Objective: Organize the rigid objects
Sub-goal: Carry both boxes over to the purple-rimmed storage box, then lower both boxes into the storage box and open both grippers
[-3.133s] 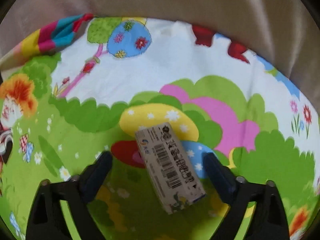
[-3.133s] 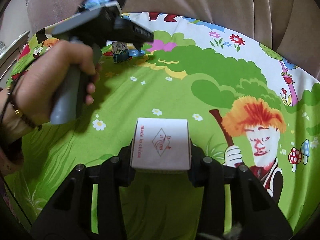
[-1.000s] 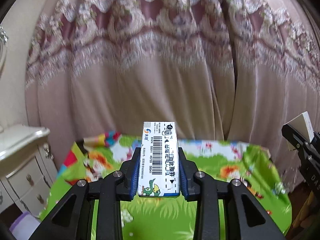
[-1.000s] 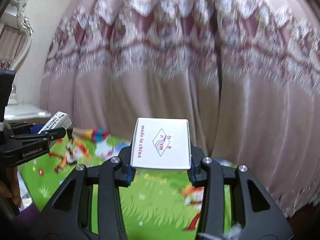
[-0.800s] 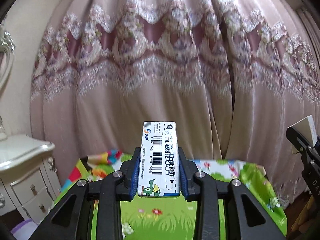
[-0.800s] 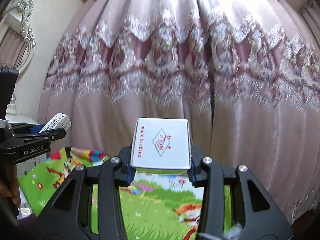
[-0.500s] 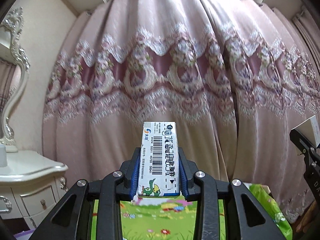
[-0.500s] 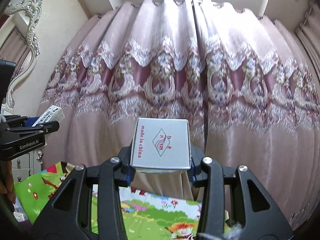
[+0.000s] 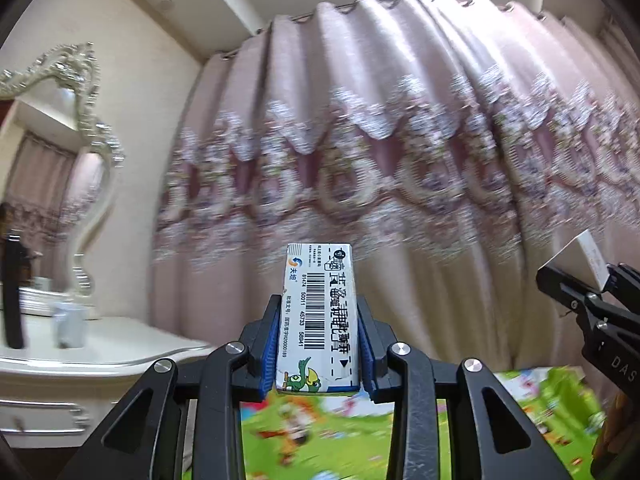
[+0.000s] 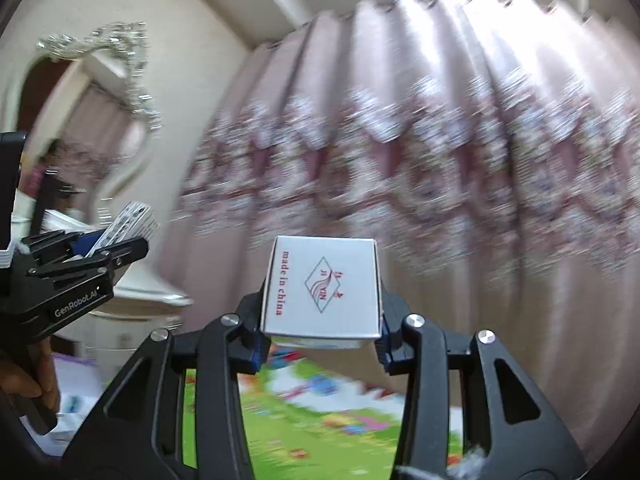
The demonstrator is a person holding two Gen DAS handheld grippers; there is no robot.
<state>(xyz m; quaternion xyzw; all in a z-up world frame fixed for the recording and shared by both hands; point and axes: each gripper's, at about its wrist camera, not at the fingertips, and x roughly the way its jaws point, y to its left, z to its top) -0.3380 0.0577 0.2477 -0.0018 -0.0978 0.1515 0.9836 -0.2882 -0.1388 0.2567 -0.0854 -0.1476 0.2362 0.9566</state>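
Note:
A narrow white carton with a barcode [image 9: 319, 316] stands lengthwise between the blue pads of my left gripper [image 9: 319, 336], which is shut on it and lifted high over the cartoon play mat [image 9: 344, 428]. My right gripper [image 10: 322, 320] is shut on a white box printed "made in china" [image 10: 322, 286], also held up in the air. Each gripper shows in the other's view: the right one with its box [image 9: 580, 256] at the right edge, the left one with the carton [image 10: 128, 220] at the left edge.
A pink patterned curtain [image 9: 400, 184] fills the background. At the left stands a white dresser [image 9: 80, 356] with an ornate mirror [image 9: 76, 152] and small items on top. A hand [image 10: 28, 376] holds the left gripper's handle. Only a strip of the mat [image 10: 320, 412] shows below.
Both grippers have tilted upward and swung toward the left, so the mat has sunk to the bottom of both views and the dresser and mirror have come in. Each still holds its box.

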